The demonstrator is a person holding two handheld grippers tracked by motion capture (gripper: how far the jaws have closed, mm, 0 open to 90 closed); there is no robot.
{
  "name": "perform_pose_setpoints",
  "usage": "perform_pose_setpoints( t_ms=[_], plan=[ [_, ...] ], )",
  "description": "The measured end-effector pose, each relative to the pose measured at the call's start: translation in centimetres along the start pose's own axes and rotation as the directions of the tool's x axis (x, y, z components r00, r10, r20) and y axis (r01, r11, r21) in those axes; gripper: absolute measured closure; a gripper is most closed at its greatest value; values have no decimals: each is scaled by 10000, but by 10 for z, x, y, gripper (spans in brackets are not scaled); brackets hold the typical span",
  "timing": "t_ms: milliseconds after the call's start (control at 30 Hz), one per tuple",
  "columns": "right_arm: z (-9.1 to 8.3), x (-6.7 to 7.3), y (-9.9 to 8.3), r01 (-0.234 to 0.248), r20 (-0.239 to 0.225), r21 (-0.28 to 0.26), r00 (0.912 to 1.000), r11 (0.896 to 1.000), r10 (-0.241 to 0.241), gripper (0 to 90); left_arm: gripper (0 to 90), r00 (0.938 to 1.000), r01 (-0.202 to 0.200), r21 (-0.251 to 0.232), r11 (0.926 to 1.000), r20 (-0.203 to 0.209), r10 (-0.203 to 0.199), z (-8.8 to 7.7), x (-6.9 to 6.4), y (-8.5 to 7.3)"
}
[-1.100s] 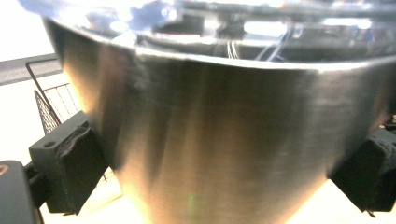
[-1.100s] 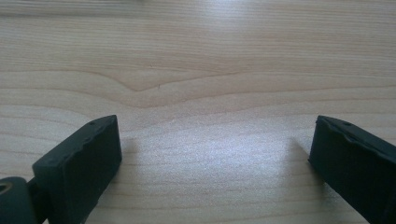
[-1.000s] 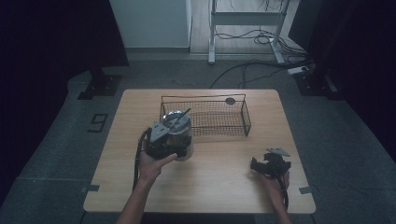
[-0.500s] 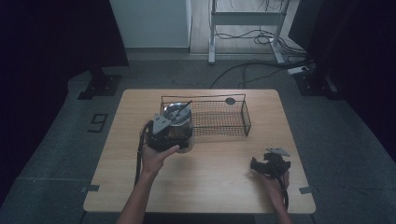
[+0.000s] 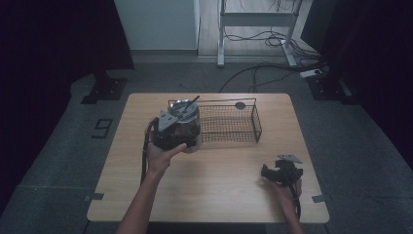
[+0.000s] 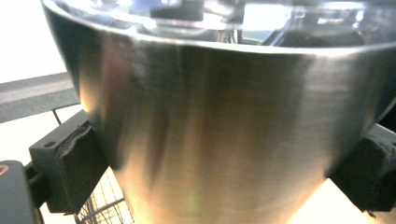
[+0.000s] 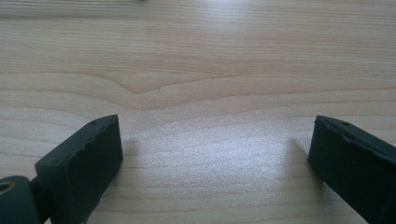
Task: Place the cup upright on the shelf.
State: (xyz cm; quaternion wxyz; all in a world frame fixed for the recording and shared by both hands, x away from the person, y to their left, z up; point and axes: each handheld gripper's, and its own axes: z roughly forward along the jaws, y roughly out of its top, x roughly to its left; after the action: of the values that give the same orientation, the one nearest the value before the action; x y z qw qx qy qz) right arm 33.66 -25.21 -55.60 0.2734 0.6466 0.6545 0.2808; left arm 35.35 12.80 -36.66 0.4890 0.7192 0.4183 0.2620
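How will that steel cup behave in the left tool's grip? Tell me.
The steel cup looks rigid, so it probably won't deform. Its polished, tapering wall may slip between the left tool's pads. The utensil leaning inside could shift or tip it.

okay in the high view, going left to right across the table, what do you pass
Left tool shut on the steel cup at the basket's left end → wire basket → right tool, resting open on the bare table.
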Motion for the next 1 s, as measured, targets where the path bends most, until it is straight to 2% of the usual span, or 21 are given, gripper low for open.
perform_pose_setpoints(
  t_ms=[267, 433, 633, 767, 800, 967, 1000],
  plan=[
    [0, 0, 0, -9, 4, -3, 10000, 10000, 9, 30, 39, 9999, -96, 17, 10000, -68, 96, 9, 3, 8],
    [0, 0, 0, -16, 9, -7, 10000, 10000, 16, 30, 39, 9997, 218, -103, 9997, 60, -217, 18, 11, 16],
    [0, 0, 0, 3, 10, -10, 10000, 10000, -3, 31, 39, 9998, 200, -129, 9997, -88, -202, 29, 20, 20],
    [0, 0, 0, -11, 3, -32, 10000, 10000, 11, 30, 39, 9992, 379, -182, 9991, -116, -381, 35, 25, 20],
    [0, 0, 0, -10, 2, -33, 10000, 10000, 10, 30, 39, 9984, 557, -199, 9982, -93, -559, 38, 29, 20],
    [0, 0, 0, -5, 9, -45, 10000, 10000, 5, 30, 39, 9968, 730, -174, 9972, -324, -736, 45, 34, 20],
    [0, 0, 0, -13, 5, -41, 10000, 10000, 13, 30, 39, 9957, 881, -97, 9961, -287, -883, 48, 37, 19]
  ],
)
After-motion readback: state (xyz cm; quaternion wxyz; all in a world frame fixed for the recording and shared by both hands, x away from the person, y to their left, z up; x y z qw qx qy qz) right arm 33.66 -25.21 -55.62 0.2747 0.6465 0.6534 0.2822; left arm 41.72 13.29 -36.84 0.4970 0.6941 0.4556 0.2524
